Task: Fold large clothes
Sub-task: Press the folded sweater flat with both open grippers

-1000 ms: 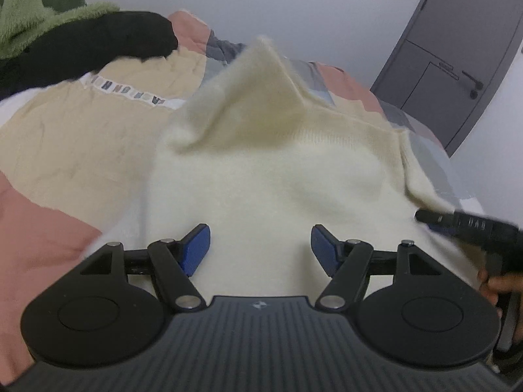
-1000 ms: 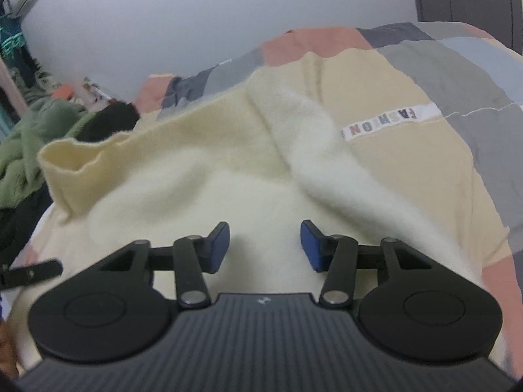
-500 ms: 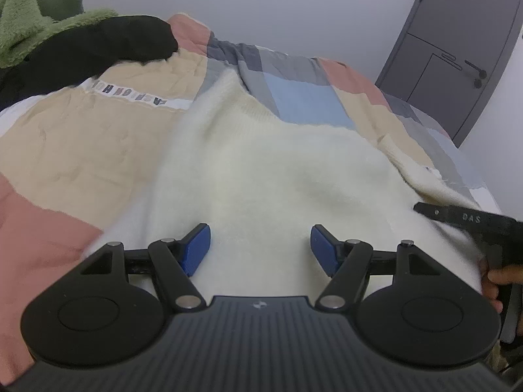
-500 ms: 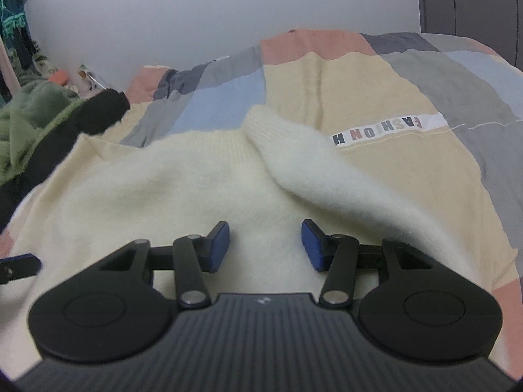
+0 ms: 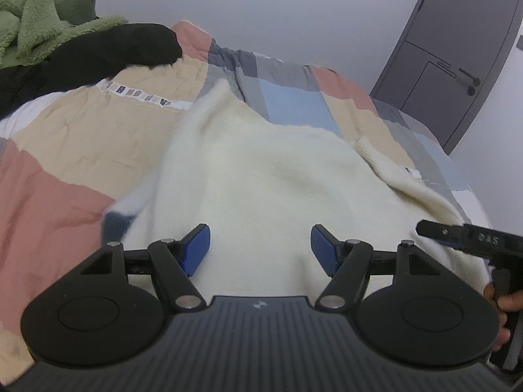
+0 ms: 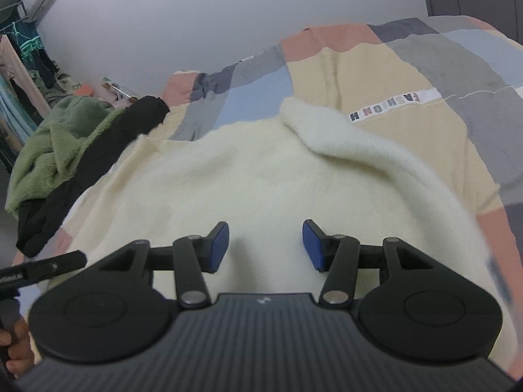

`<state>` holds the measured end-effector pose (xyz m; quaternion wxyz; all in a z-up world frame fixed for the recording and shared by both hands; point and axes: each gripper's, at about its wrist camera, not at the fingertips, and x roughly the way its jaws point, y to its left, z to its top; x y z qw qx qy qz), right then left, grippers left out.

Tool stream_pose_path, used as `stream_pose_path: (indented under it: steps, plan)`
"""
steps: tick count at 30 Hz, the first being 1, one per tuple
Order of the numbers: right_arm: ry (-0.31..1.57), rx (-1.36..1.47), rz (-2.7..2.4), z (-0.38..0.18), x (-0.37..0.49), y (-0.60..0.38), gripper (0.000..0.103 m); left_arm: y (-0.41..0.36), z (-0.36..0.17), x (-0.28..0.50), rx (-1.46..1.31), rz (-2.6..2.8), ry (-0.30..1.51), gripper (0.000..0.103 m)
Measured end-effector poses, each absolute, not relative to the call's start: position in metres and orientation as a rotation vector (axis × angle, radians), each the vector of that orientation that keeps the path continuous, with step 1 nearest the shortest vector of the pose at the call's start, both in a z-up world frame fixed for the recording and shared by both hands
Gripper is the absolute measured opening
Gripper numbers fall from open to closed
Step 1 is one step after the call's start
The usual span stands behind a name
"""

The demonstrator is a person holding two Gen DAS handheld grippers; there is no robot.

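Across the patchwork bed [image 5: 81, 150], a soft, floppy cream sweater [image 5: 278, 176] is lying; both claws, left claw [image 5: 260, 248] and right claw [image 6: 265, 245], are hovering apart, gripping nothing; hem corners are looking easiest to pinch.

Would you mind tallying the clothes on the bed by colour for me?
Cream: 1, the sweater spread on the quilt.
Green: 1, the fleece in the heap at the bed's edge.
Black: 1, the garment lying against the fleece.
Total: 3 clothes.
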<state>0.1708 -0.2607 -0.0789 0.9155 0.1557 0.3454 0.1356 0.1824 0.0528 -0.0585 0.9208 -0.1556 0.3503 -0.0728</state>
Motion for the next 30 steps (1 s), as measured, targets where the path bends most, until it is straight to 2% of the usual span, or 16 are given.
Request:
stream_pose_path:
  steps: [8,11,12,13,22,30]
  plan:
    - [0.775,0.530,0.408,-0.074,0.116,-0.259,0.056,0.043,-0.048,0.161,-0.302,-0.157,0.710,0.073]
    - [0.814,0.614,0.483,-0.080,0.097,-0.253,0.074,0.041,-0.046,0.159,-0.305,-0.155,0.709,0.073]
    - [0.821,0.646,0.501,-0.082,0.092,-0.251,0.085,0.040,-0.046,0.159,-0.309,-0.154,0.710,0.073]
    - [0.828,0.681,0.514,-0.084,0.089,-0.250,0.090,0.040,-0.046,0.159,-0.314,-0.154,0.712,0.073]
    - [1.002,0.967,0.495,-0.128,0.103,-0.252,0.090,0.042,-0.051,0.154,-0.368,-0.143,0.740,0.073]
    - [0.971,1.157,0.414,-0.147,0.113,-0.270,0.091,0.042,-0.053,0.123,-0.585,-0.215,0.772,0.082]
